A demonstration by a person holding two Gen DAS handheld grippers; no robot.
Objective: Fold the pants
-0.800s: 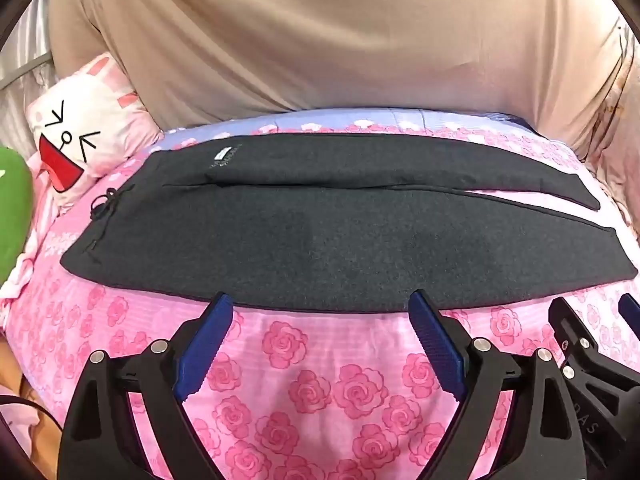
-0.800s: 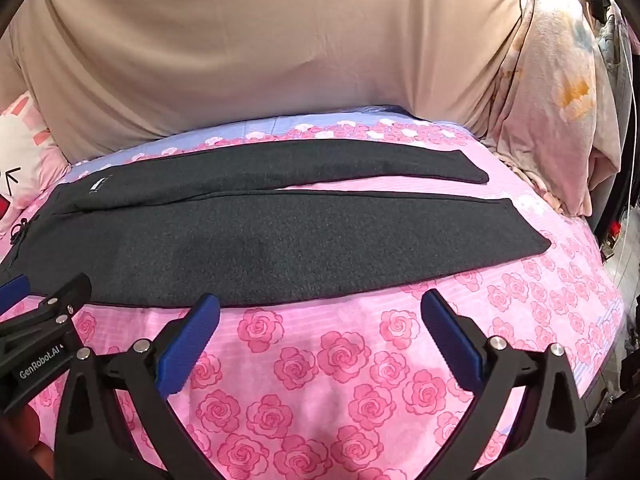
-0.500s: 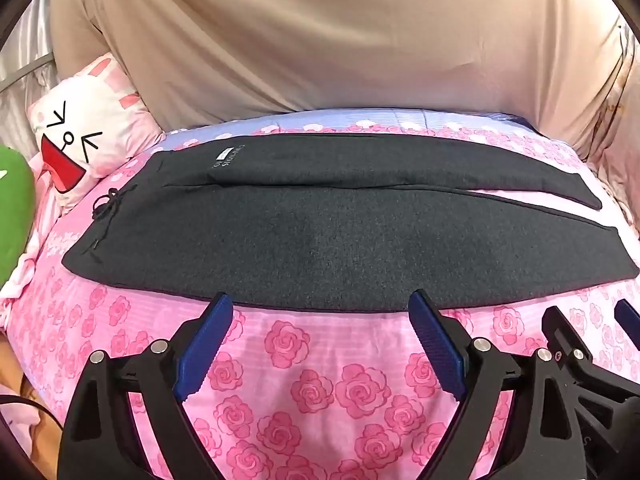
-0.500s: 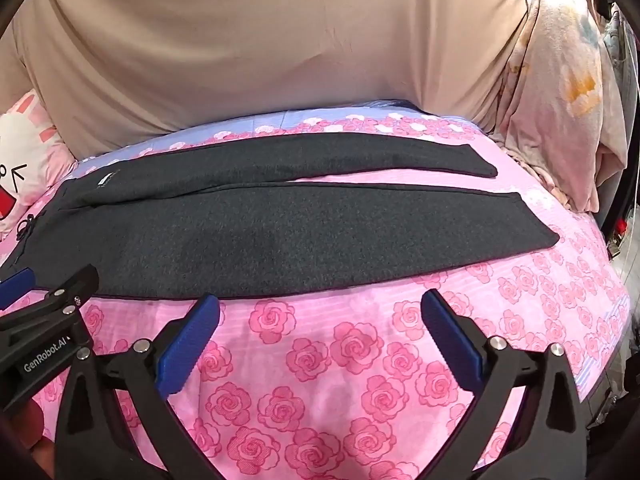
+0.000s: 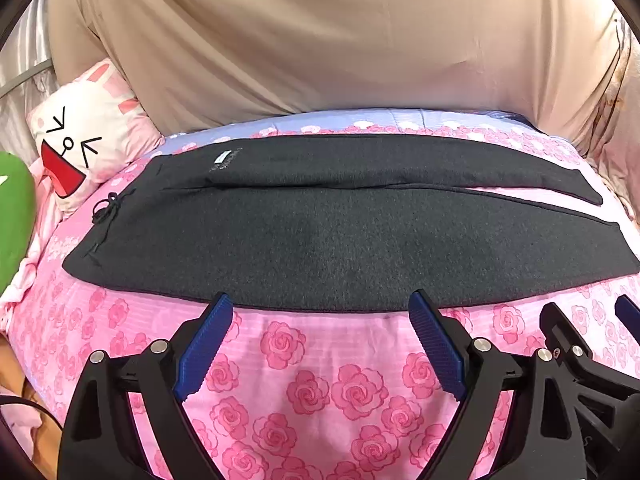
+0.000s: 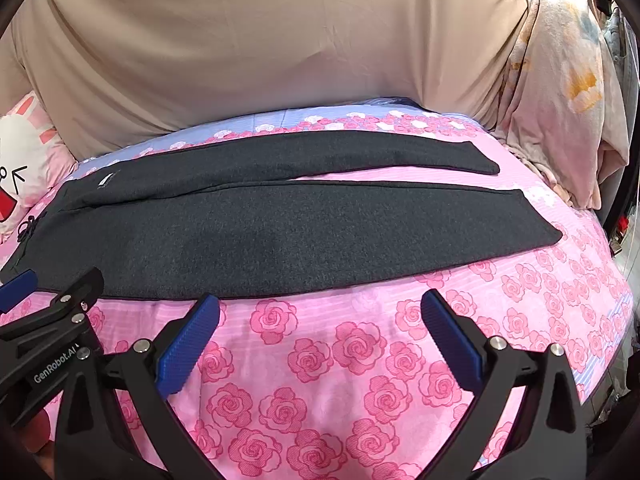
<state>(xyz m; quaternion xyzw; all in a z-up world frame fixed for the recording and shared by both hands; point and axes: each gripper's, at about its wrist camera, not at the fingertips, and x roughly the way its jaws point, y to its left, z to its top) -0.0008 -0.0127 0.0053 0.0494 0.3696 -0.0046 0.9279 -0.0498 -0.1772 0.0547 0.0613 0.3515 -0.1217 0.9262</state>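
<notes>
Dark grey pants (image 5: 340, 240) lie flat across a pink rose bedsheet (image 5: 320, 380), waist and drawstring (image 5: 106, 208) to the left, both legs running right. The far leg (image 6: 340, 156) is slightly split from the near leg (image 6: 280, 232). My left gripper (image 5: 320, 304) is open, its blue fingertips hovering just at the pants' near edge with nothing between them. My right gripper (image 6: 320, 300) is also open and holds nothing, just in front of that same edge, to the right of the left gripper (image 6: 56, 280). In the left wrist view the right gripper (image 5: 588, 316) shows at the lower right.
A cartoon rabbit pillow (image 5: 80, 144) and a green plush (image 5: 14, 216) sit at the left end. A beige sheet (image 5: 320, 40) hangs behind the bed. Peach floral cloth (image 6: 560, 80) hangs at the right, where the bed edge (image 6: 608, 360) drops off.
Almost nothing: the right wrist view has drifted slightly, so the pants sit a touch further right in it. Both grippers stay open and the pants lie as before.
</notes>
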